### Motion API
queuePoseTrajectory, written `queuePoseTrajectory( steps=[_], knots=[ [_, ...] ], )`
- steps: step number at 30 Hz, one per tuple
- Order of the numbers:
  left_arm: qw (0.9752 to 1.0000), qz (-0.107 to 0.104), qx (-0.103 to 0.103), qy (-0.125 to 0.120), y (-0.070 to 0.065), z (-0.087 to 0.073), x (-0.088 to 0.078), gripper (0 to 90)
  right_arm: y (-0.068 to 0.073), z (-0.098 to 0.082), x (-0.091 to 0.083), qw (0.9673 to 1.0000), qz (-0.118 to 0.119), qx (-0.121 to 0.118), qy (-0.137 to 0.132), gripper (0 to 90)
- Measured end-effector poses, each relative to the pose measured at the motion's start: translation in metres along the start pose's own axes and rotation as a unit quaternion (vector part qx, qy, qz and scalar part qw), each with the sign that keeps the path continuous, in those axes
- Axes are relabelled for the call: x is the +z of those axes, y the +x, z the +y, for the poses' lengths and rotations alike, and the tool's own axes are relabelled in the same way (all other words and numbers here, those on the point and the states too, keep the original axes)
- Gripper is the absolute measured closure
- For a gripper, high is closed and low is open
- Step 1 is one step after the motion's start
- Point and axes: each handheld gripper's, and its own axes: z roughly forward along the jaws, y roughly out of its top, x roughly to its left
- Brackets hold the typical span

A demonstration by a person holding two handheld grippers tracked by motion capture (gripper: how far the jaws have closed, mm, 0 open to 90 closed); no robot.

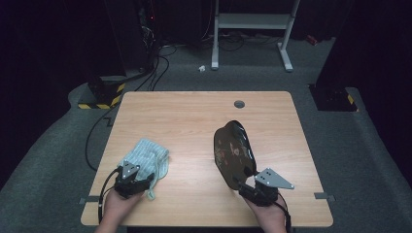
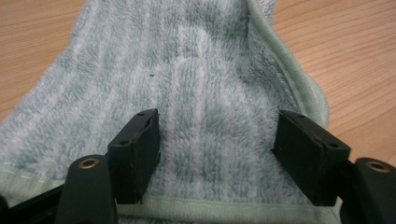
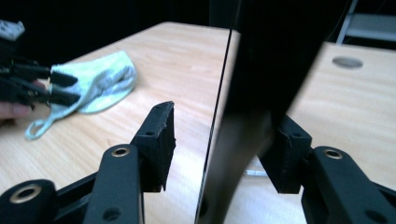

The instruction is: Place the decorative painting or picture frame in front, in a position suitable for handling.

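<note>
A dark plate (image 1: 234, 153) with a brownish pattern stands on its edge, tilted, on the wooden table (image 1: 194, 111) right of the middle. My right gripper (image 1: 245, 183) sits at its near rim. In the right gripper view the plate's rim (image 3: 261, 70) runs between the jaws, and the left jaw stands clearly off it, so my right gripper (image 3: 224, 144) is open. A pale green striped towel (image 1: 145, 158) lies crumpled at the near left. My left gripper (image 2: 217, 149) rests over the towel (image 2: 201, 70) with its jaws wide apart, pressing on nothing.
A round cable hole (image 1: 239, 104) sits near the table's far edge. Beyond the table stand a white desk frame (image 1: 252, 29) and a black cabinet with hazard tape (image 1: 104, 94). Cables trail over the grey floor at the left.
</note>
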Motion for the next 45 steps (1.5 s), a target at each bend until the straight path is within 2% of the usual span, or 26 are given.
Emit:
queuePoseTrajectory(
  steps=[4, 7, 12, 15, 16, 18, 22, 31, 35, 39, 41, 45],
  knots=[
    [1.0000, 0.000, 0.000, 0.000, 0.000, 0.000, 0.000, 31.2, -0.002, -0.014, 0.002, 0.9999, 0.000, 0.006, 0.015, 49.6],
    [1.0000, -0.001, -0.001, 0.000, 0.000, 0.000, 0.000, 31.2, -0.002, -0.023, 0.006, 0.9996, 0.005, 0.006, 0.026, 55.1],
    [1.0000, -0.001, -0.002, -0.001, 0.000, 0.000, 0.000, 31.2, -0.002, -0.030, 0.009, 0.9992, 0.012, 0.014, 0.035, 71.3],
    [1.0000, -0.001, -0.002, -0.001, 0.000, 0.000, 0.000, 31.2, -0.002, -0.030, 0.008, 0.9993, -0.005, 0.009, 0.035, 76.4],
    [1.0000, -0.001, -0.001, -0.001, 0.000, 0.000, 0.000, 31.2, -0.003, -0.030, 0.007, 0.9993, -0.011, 0.009, 0.034, 76.9],
    [1.0000, 0.000, -0.001, -0.001, 0.000, 0.000, 0.000, 31.2, -0.009, -0.029, 0.005, 0.9991, -0.003, 0.022, 0.035, 77.4],
    [1.0000, 0.000, -0.001, -0.001, 0.000, 0.000, 0.000, 31.2, -0.013, -0.030, 0.001, 0.9991, -0.004, 0.017, 0.039, 77.6],
    [1.0000, 0.000, -0.002, -0.001, 0.000, 0.000, 0.000, 31.2, -0.015, -0.033, -0.005, 0.9992, 0.000, 0.023, 0.034, 77.4],
    [1.0000, -0.001, -0.002, 0.000, 0.000, 0.000, 0.000, 31.2, -0.014, -0.034, -0.005, 0.9994, -0.005, 0.018, 0.030, 74.2],
    [1.0000, -0.001, -0.002, -0.001, 0.000, 0.000, 0.000, 31.2, -0.016, -0.034, -0.004, 0.9992, -0.001, 0.026, 0.031, 58.0],
    [1.0000, -0.001, -0.002, 0.000, 0.000, 0.000, 0.000, 31.2, -0.016, -0.033, -0.004, 0.9992, -0.001, 0.021, 0.033, 50.9],
    [1.0000, -0.001, -0.002, 0.000, 0.001, 0.000, 0.000, 31.4, -0.017, -0.031, -0.003, 0.9993, 0.009, 0.009, 0.037, 44.0]
  ],
)
